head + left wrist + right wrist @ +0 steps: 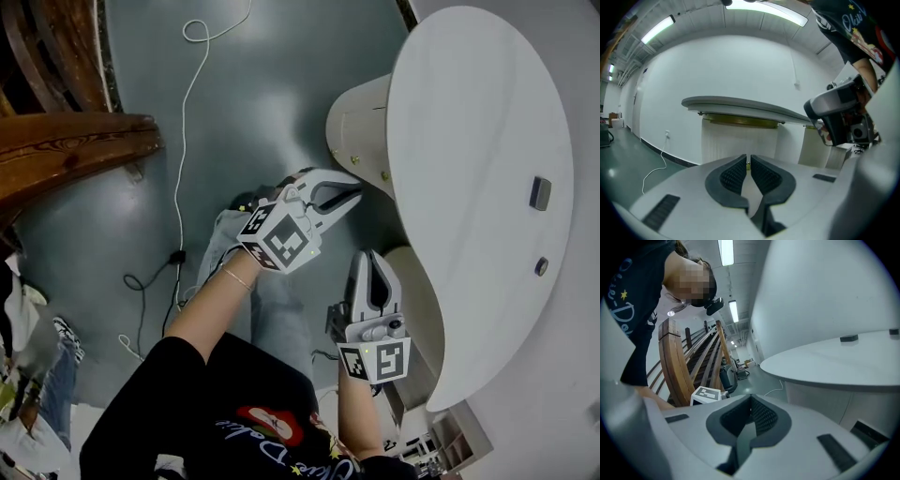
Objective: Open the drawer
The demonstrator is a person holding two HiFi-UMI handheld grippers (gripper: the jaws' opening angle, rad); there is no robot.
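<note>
A white curved cabinet (361, 122) stands under the white table top (478, 187). Its front bears a faint rectangular outline and small brass knobs (357, 161). My left gripper (351, 194) reaches toward that front, its tips close below the knobs, jaws shut with nothing in them. In the left gripper view the left gripper (747, 161) faces the ribbed cabinet wall (738, 143) under a brass band (740, 122). My right gripper (375, 260) hangs nearer me beside the table's edge. In its own view the right gripper (750, 398) looks shut and empty.
A curved wooden structure (66, 150) stands at the left. A white cable (183, 141) trails over the grey floor to a plug. Two small dark pieces (540, 192) lie on the table top. A second white pedestal (422, 309) stands beside my right gripper.
</note>
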